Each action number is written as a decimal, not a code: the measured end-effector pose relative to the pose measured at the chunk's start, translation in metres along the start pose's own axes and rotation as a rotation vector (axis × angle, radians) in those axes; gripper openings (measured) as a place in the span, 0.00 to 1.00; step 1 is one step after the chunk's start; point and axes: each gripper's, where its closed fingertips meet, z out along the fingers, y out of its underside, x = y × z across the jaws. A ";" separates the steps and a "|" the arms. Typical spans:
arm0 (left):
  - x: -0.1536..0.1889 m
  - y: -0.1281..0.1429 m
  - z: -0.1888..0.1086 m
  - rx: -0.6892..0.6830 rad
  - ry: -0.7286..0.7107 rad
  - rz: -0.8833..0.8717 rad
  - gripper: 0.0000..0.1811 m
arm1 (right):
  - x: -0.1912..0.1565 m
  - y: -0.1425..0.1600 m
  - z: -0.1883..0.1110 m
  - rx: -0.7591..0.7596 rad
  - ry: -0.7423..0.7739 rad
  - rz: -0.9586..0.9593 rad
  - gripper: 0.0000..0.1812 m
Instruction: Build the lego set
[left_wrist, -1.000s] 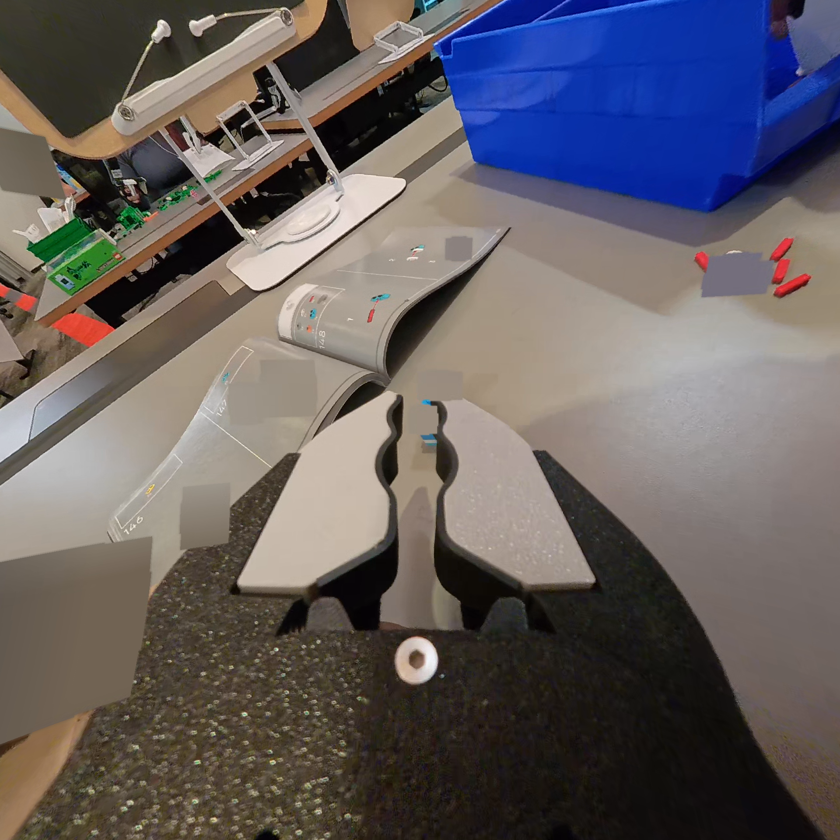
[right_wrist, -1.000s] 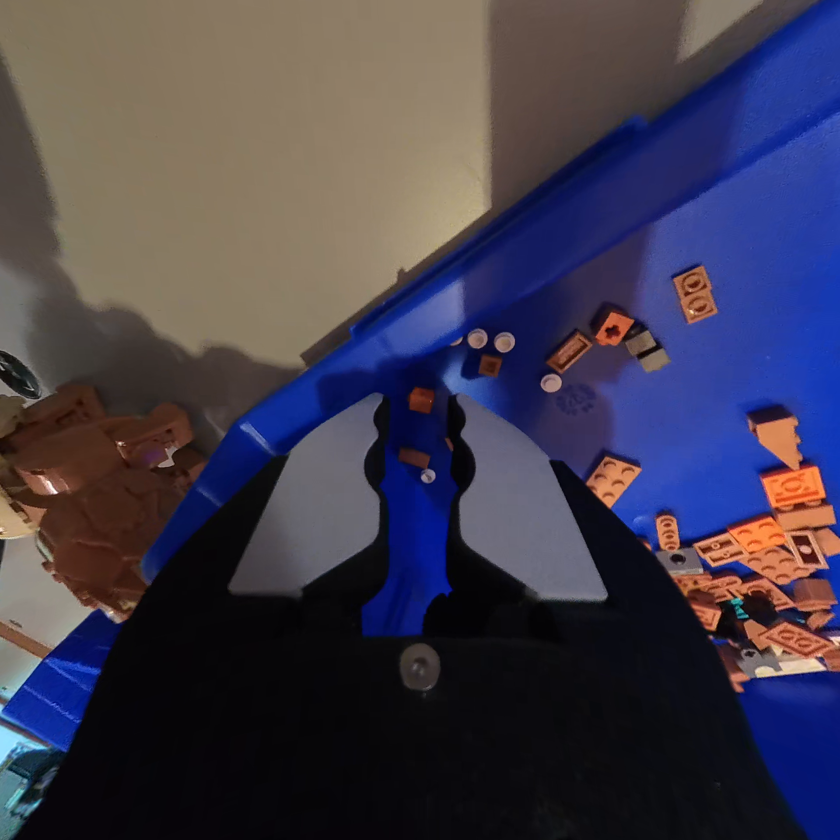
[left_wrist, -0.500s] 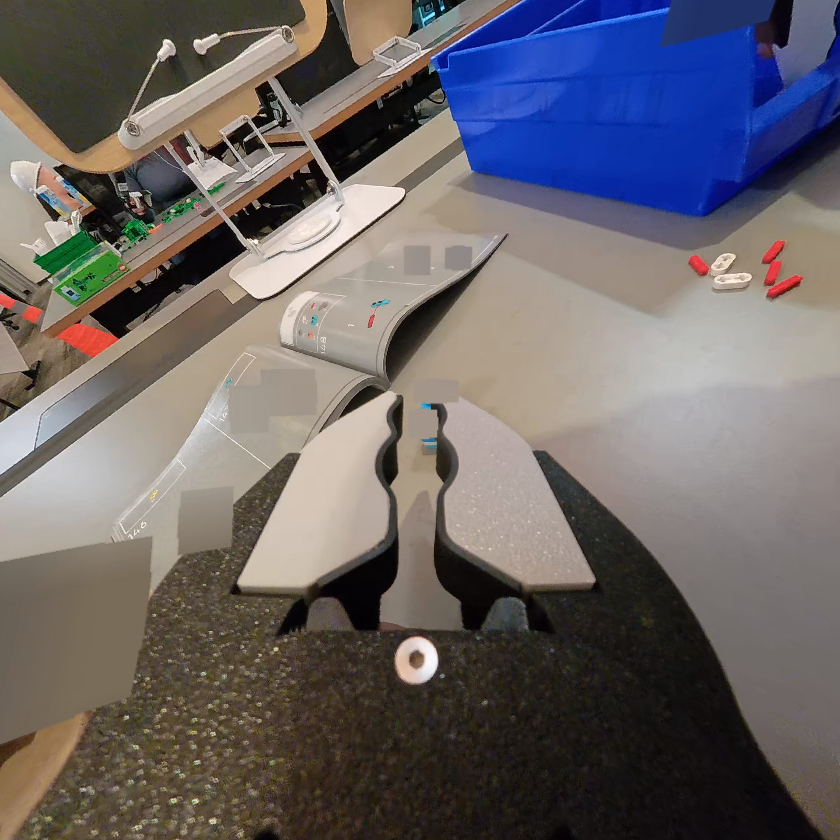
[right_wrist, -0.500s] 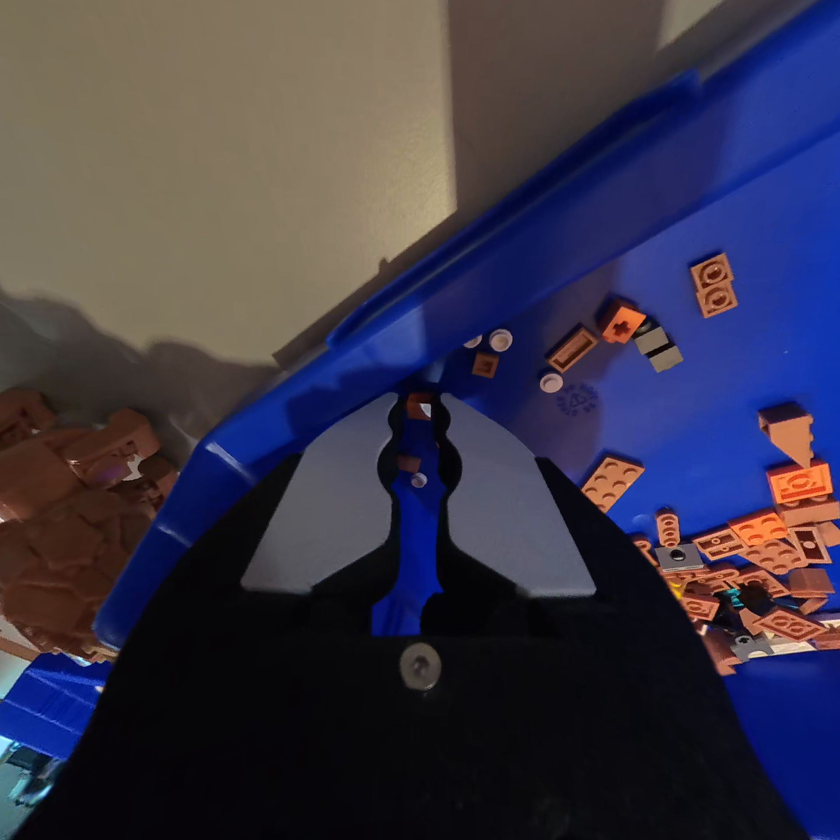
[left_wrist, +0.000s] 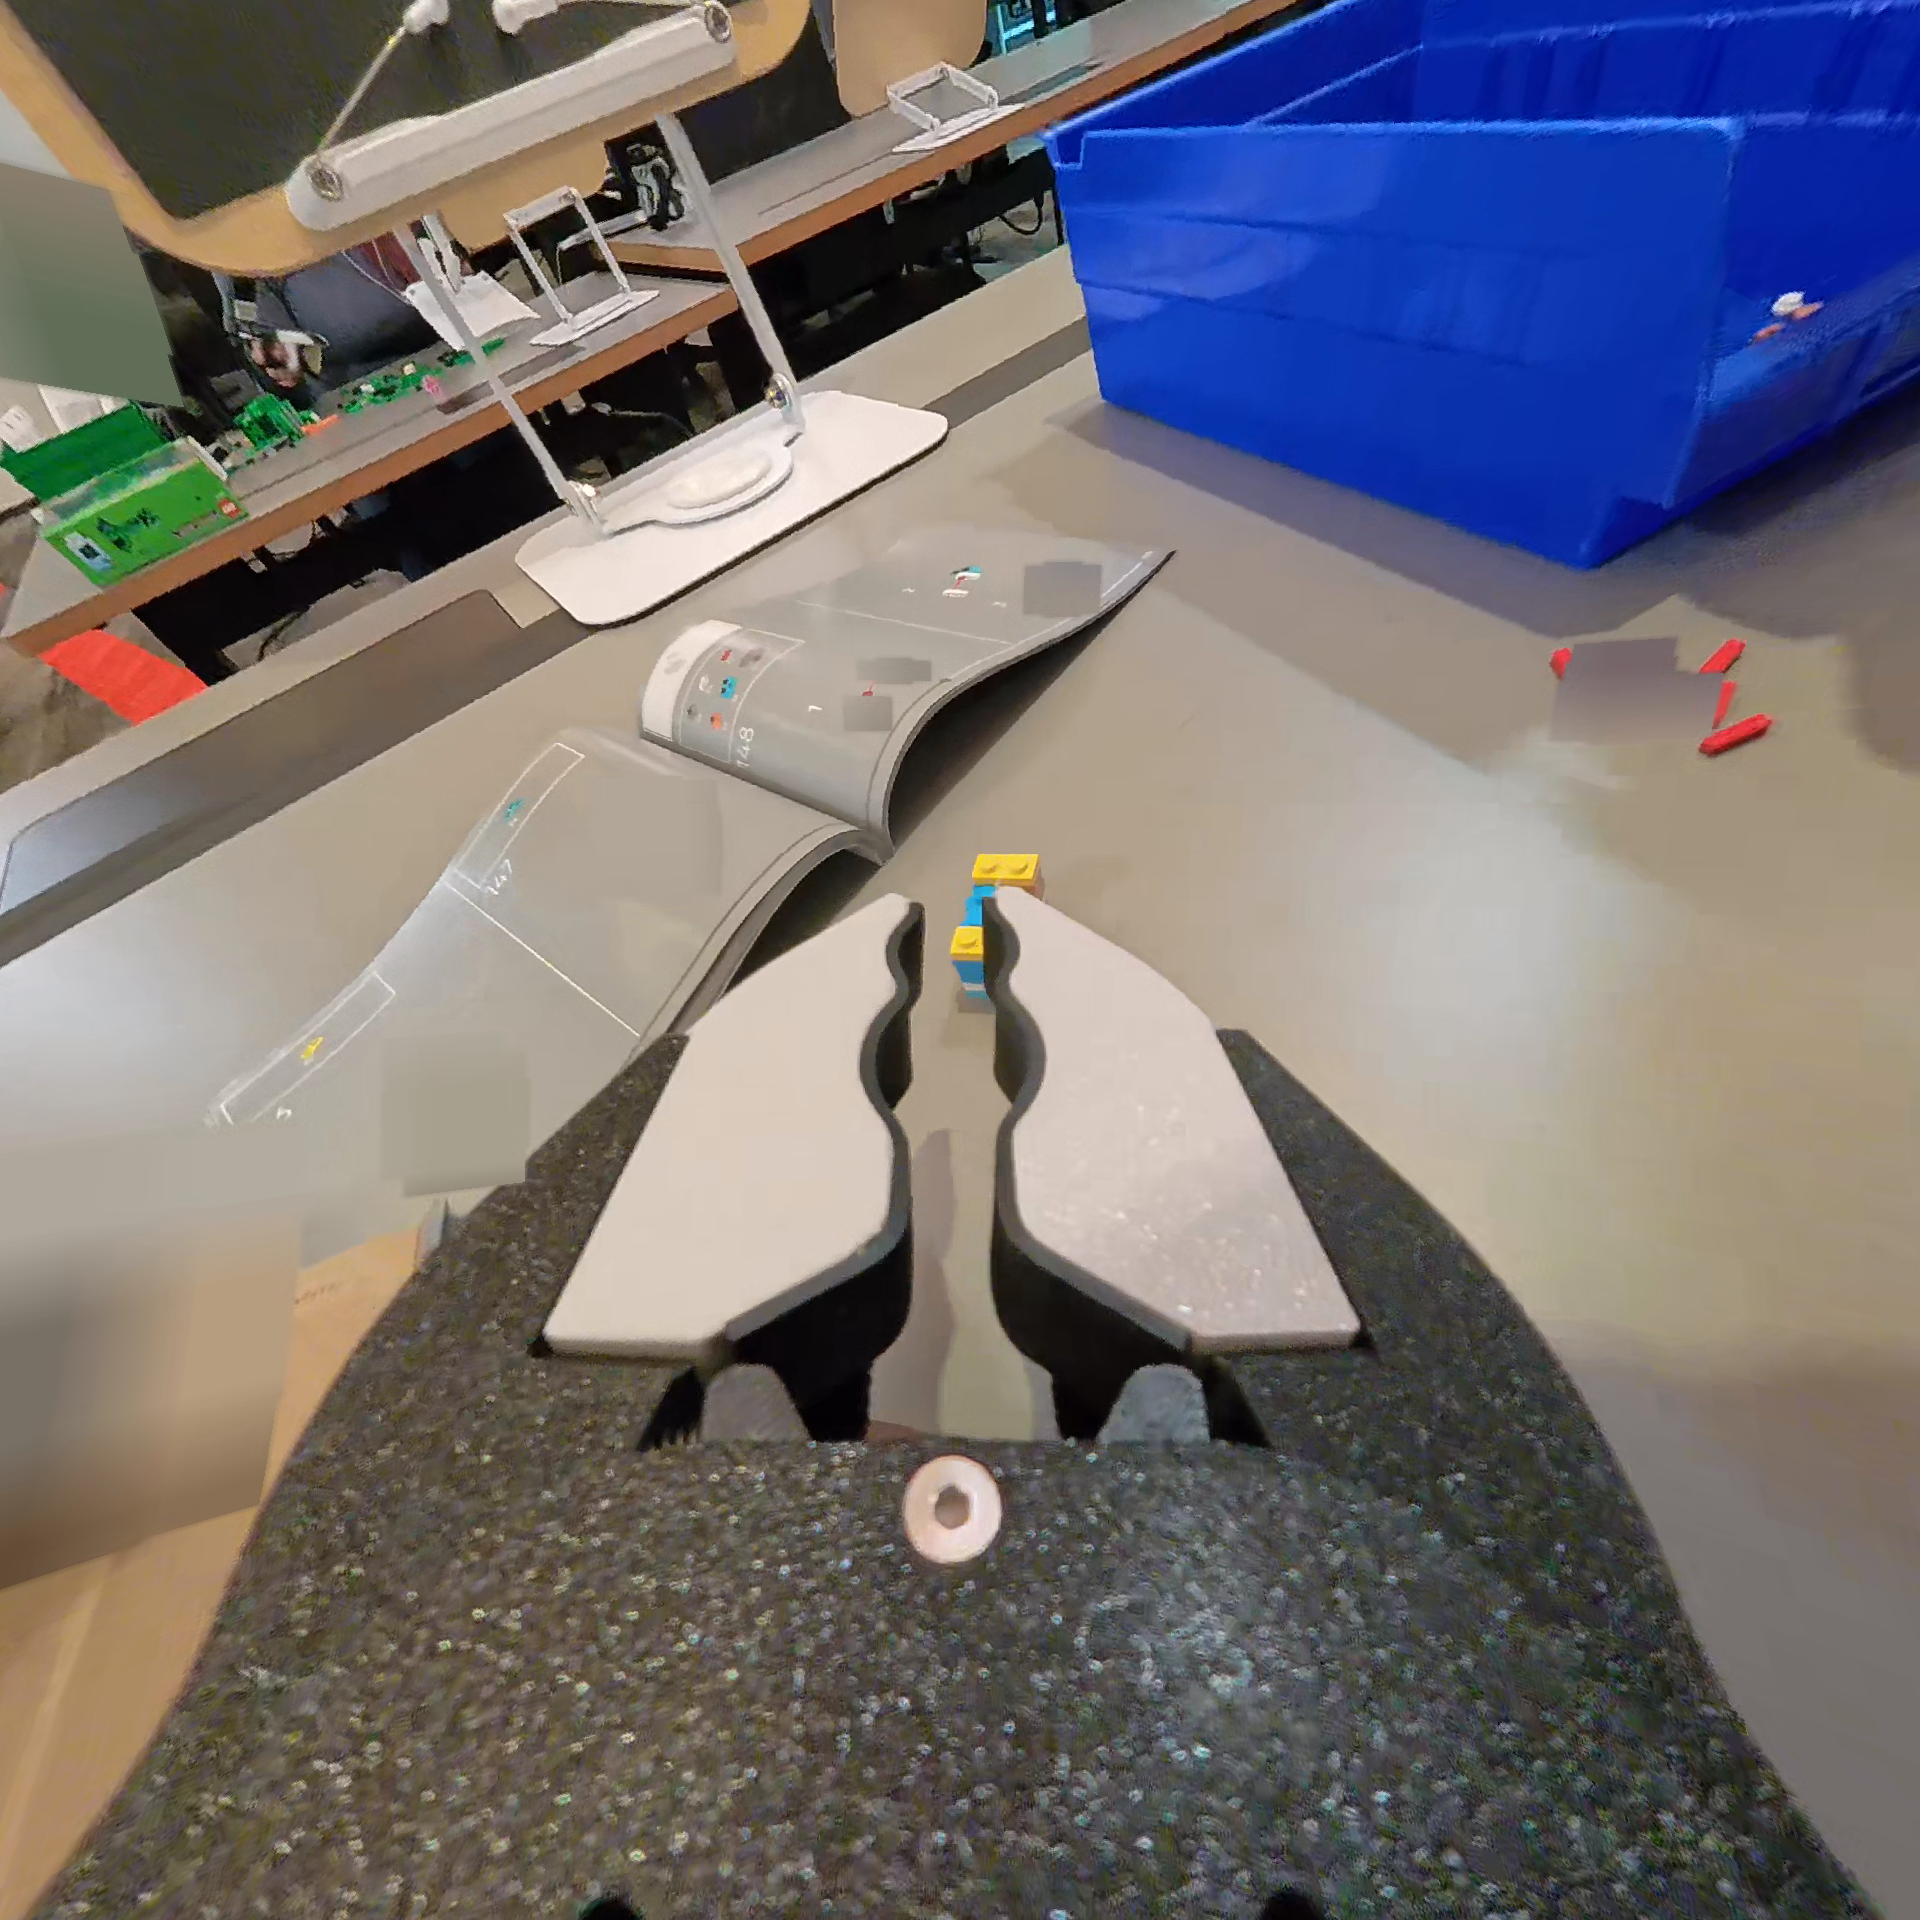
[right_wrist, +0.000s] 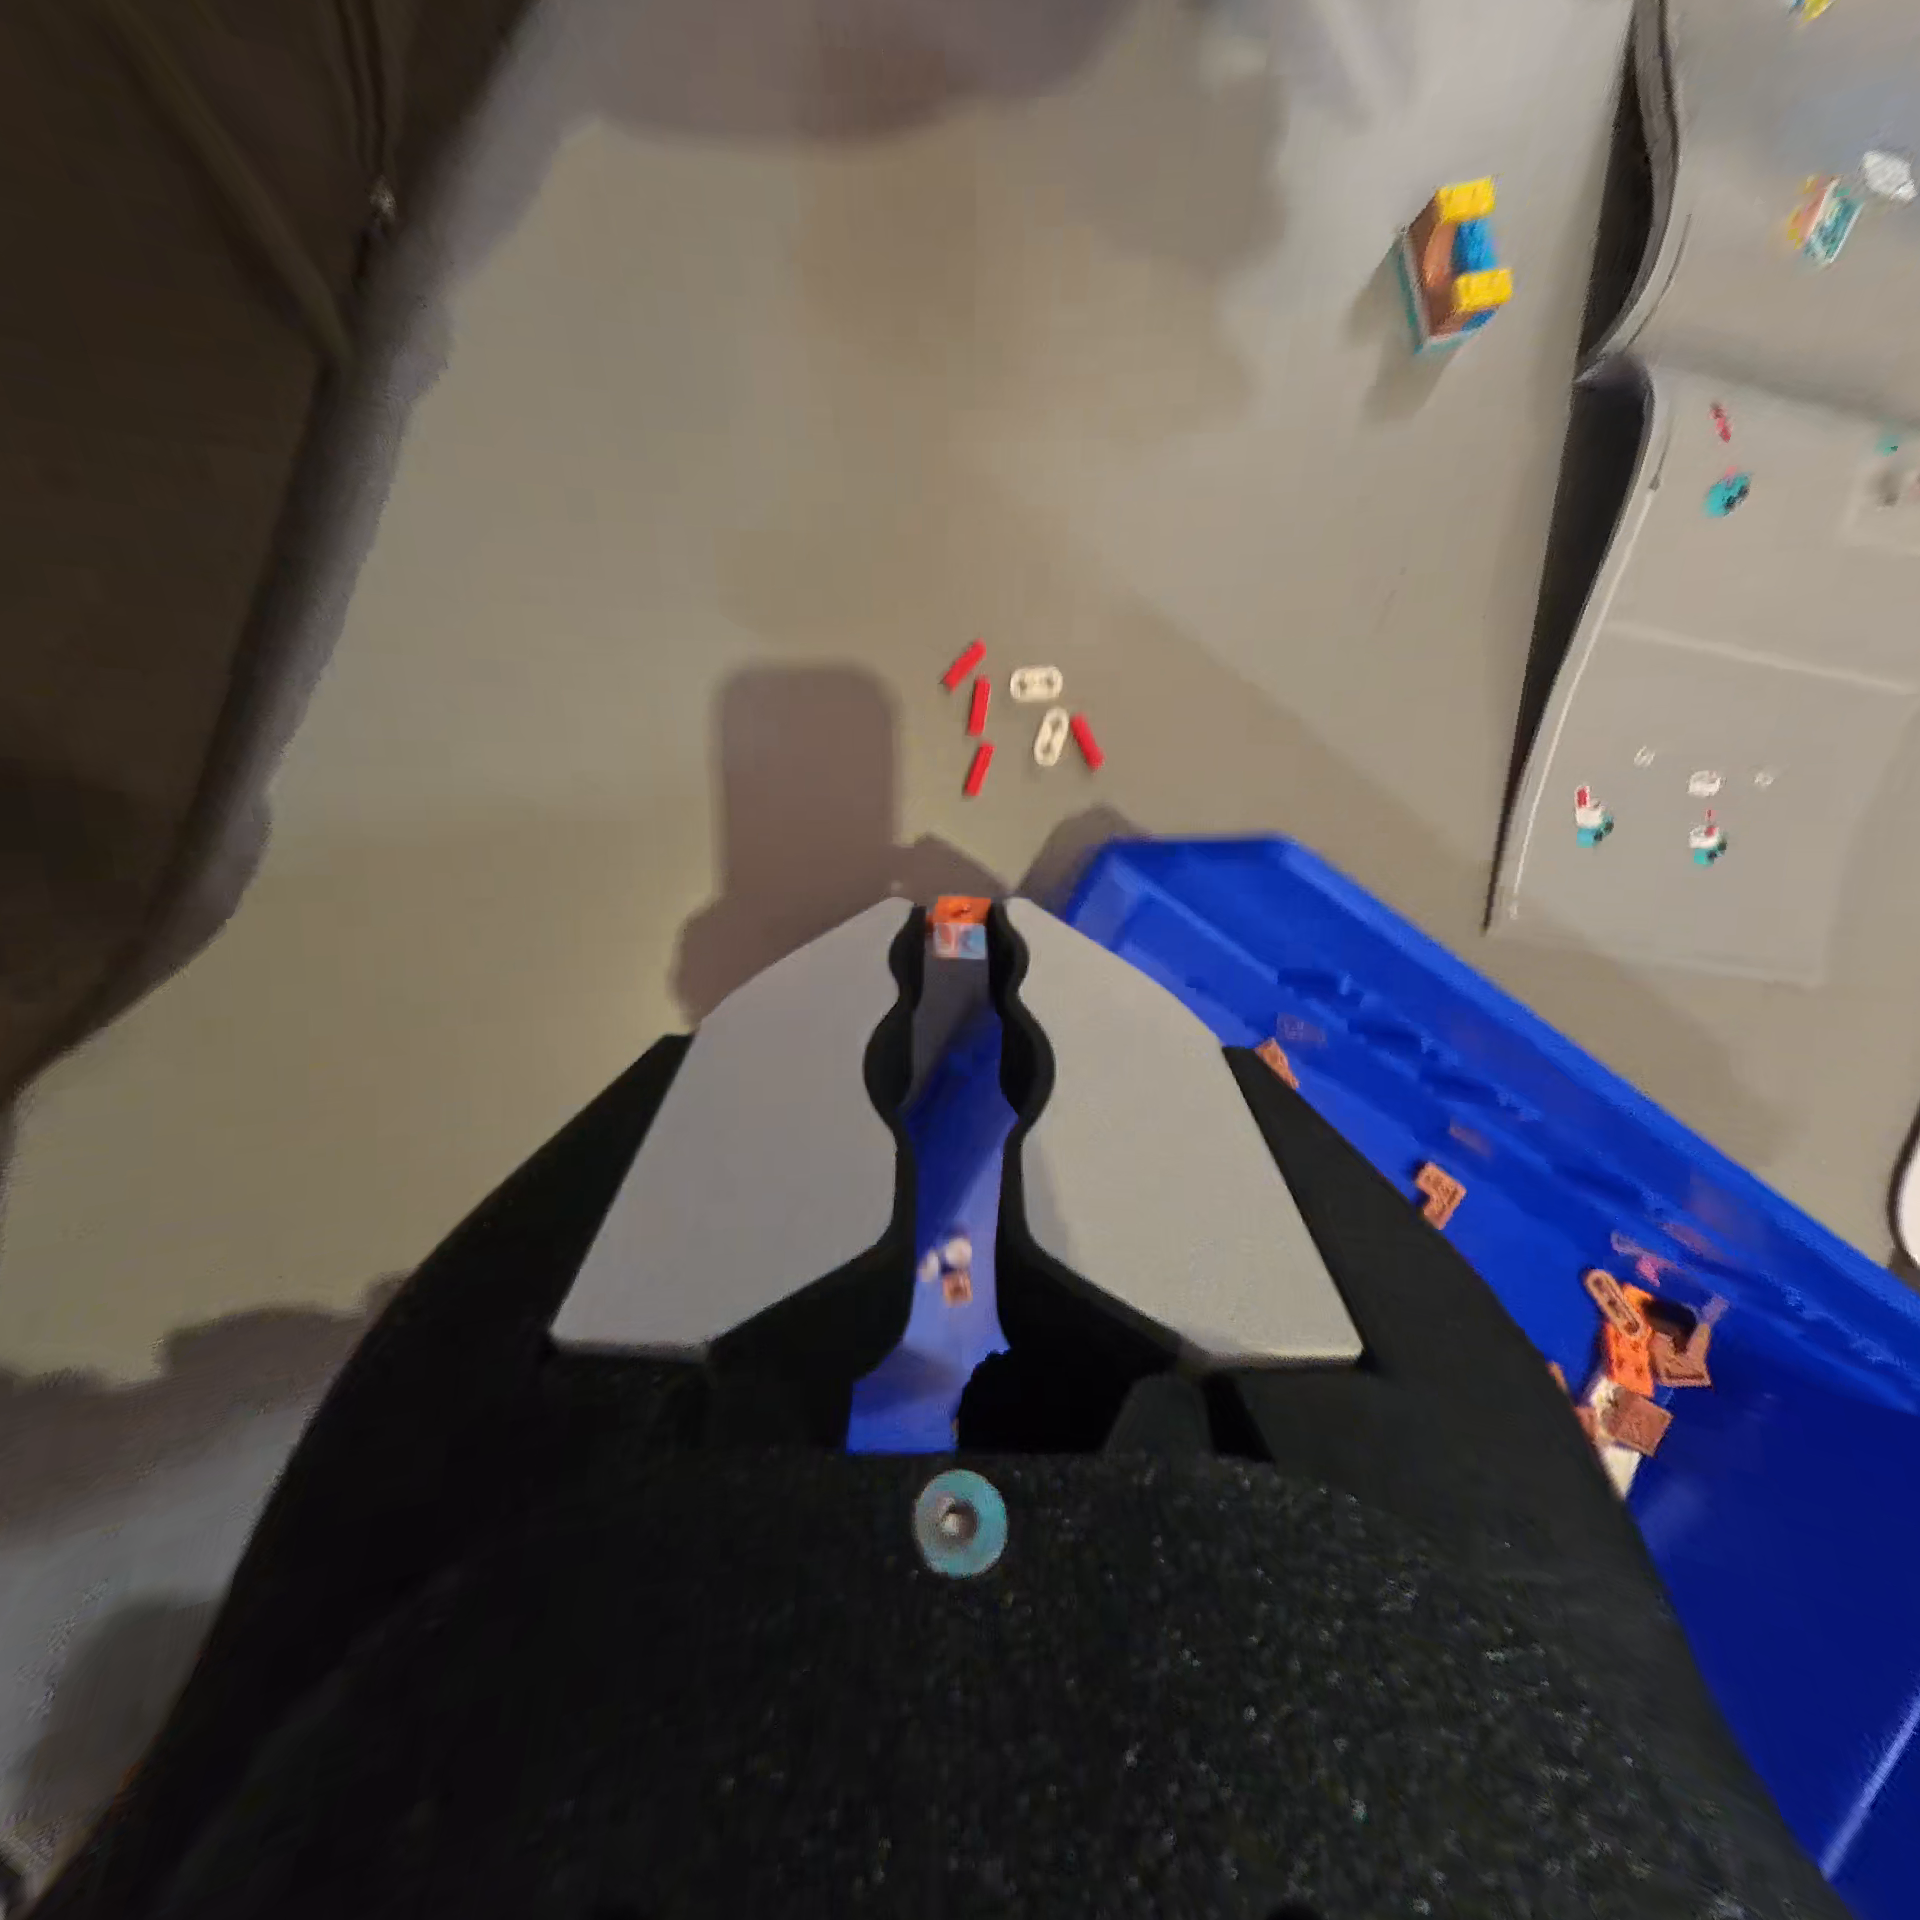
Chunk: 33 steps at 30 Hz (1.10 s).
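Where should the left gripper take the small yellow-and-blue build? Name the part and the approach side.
Probably its two long flat sides, from above: the small build lies flat on the table, apart from the booklet, with yellow bricks at both ends, so the left gripper closes across the narrow width.

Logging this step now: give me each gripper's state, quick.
Left gripper: slightly open, holding nothing; the small yellow and blue build sits on the table beyond its tips.
Right gripper: closed on a small orange piece.
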 end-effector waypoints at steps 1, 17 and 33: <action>0.001 0.000 -0.001 0.004 0.004 -0.006 0.06 | -0.002 -0.007 0.009 -0.005 0.029 0.012 0.06; 0.018 -0.006 -0.015 0.046 0.091 -0.076 0.06 | -0.008 -0.057 0.130 -0.150 0.098 0.155 0.06; 0.015 -0.004 -0.014 0.033 0.083 -0.099 0.06 | 0.004 -0.067 0.123 -0.017 0.135 0.229 0.14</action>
